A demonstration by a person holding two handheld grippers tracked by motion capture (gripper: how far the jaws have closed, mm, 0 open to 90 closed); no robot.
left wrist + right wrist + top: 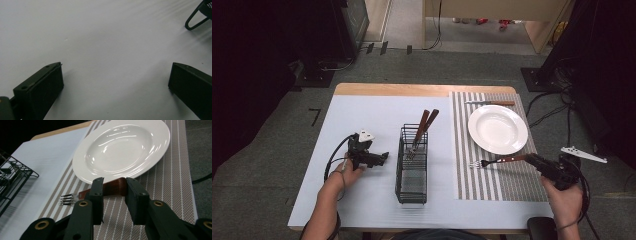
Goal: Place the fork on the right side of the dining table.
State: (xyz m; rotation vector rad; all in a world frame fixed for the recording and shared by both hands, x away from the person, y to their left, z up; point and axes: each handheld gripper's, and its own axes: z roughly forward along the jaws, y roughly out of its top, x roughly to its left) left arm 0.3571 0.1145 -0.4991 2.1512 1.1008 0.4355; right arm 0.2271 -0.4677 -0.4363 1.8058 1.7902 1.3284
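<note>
A fork [492, 161] with a brown handle lies on the striped placemat [492, 185], just in front of the white plate [498, 129]. My right gripper [529, 157] is at the handle's end. In the right gripper view its jaws [113, 181] stand apart, with the end of the fork [85, 193] handle between them and the tines resting on the placemat [170, 185]. The plate [120, 150] is right behind. My left gripper [384, 156] rests on the white sheet left of the black wire basket [412, 165], open [116, 65] and holding nothing.
Two brown-handled utensils [424, 125] stand in the basket. A knife [489, 103] lies on the placemat beyond the plate. A foot of the basket [195, 20] shows in the left gripper view. The basket's rim [12, 177] is to the left in the right gripper view.
</note>
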